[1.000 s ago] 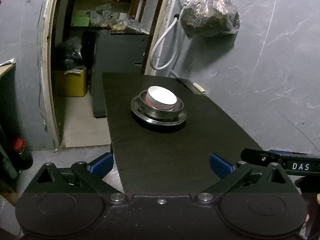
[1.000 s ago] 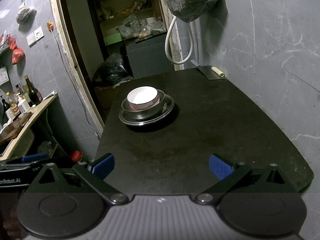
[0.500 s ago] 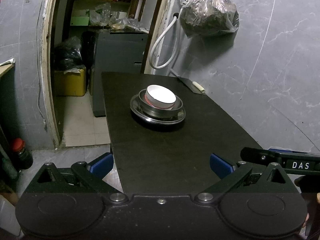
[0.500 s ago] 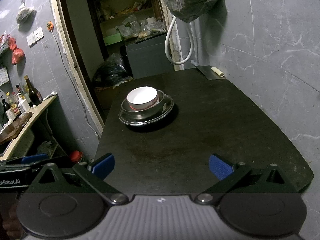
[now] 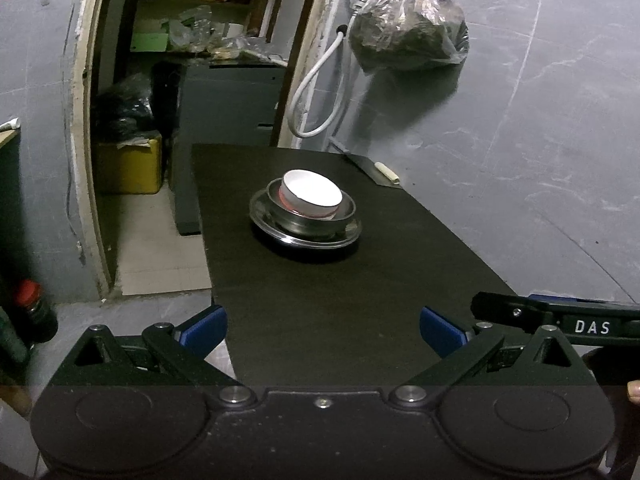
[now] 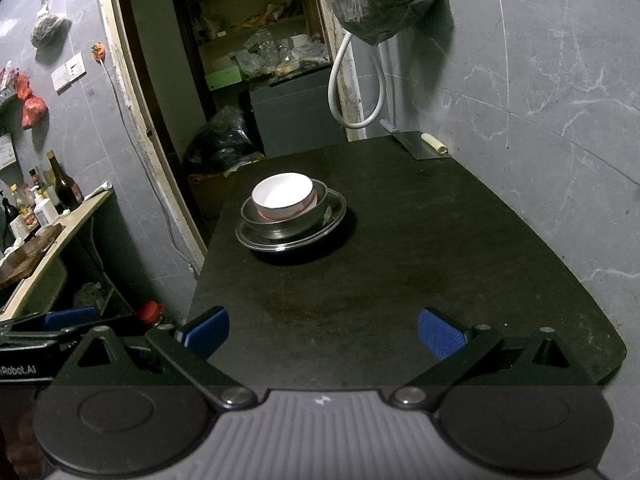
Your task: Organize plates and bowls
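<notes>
1. While both jaws stood open and empty, the left gripper (image 5: 323, 330) and right gripper (image 6: 323, 332) hung at the table's (image 6: 460, 248) near edge.
2. The white bowl (image 6: 283, 196) sat nested in a steel bowl (image 6: 316, 216) on a steel plate (image 6: 336, 222), mid-table; stacking looked complete.
3. Any next move would call for a forward reach.

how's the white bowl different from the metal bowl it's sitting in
The white bowl is glossy white with a red band near its base; the metal bowl is bare grey steel. The white bowl is narrower and sits inside the wider metal bowl. The white bowl leans to one side, while the metal bowl sits level on the metal plate. Both are round, right way up and look empty.
</notes>
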